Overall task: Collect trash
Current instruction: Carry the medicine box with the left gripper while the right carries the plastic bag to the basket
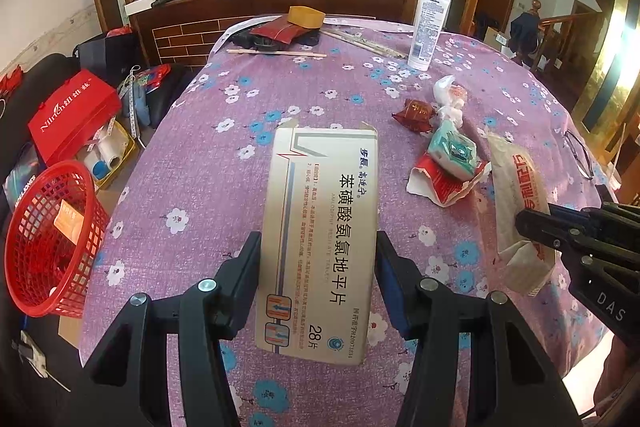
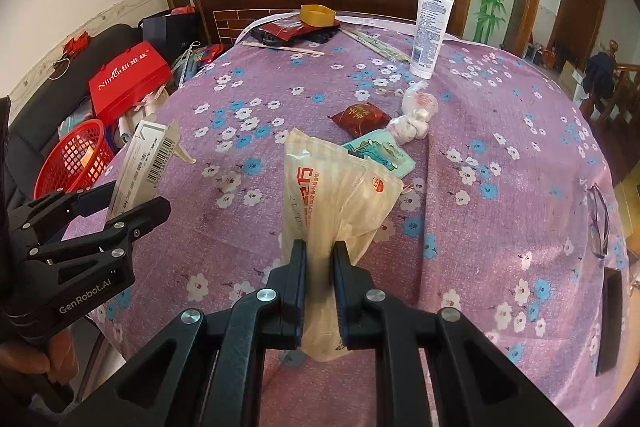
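My left gripper is shut on a white medicine box with Chinese print, held above the purple flowered tablecloth. My right gripper is shut on a crumpled cream plastic bag with red lettering. In the right wrist view the left gripper holds the box at the table's left edge, near the red mesh basket on the floor side. The same basket shows in the left wrist view. Loose wrappers lie mid-table: a dark red packet, a teal packet and white crumpled plastic.
A white lotion tube stands at the back of the table beside chopsticks and a yellow tub. Glasses lie near the right edge. A red gift bag and clutter sit left of the table.
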### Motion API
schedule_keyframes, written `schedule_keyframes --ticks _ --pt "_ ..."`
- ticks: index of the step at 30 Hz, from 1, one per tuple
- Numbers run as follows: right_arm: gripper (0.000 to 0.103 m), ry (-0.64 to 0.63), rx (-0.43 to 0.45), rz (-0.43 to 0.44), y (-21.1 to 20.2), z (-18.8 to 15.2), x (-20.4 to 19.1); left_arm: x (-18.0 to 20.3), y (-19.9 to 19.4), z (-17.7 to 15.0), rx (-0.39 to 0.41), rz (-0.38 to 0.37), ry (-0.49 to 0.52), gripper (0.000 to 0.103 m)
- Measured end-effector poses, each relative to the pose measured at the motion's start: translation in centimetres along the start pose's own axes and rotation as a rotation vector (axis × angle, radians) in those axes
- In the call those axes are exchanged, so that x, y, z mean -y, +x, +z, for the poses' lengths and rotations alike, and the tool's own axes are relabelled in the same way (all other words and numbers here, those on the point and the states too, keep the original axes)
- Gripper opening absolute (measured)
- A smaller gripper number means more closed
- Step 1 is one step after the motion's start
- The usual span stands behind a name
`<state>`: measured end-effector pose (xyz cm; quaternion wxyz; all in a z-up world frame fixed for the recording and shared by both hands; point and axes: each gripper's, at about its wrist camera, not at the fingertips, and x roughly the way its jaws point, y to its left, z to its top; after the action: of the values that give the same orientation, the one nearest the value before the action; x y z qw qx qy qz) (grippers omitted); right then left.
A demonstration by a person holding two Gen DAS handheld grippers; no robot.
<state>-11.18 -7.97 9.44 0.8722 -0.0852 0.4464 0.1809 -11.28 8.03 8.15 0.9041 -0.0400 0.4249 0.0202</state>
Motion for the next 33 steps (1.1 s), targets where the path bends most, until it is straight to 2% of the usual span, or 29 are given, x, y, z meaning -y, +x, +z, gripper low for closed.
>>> schedule_keyframes --ticks 33 --pt "0.014 -0.024 -0.010 0.025 -0.1 -0.6 -1.5 -1.4 -0.8 -1.2 0.001 0.030 -0.025 0.053"
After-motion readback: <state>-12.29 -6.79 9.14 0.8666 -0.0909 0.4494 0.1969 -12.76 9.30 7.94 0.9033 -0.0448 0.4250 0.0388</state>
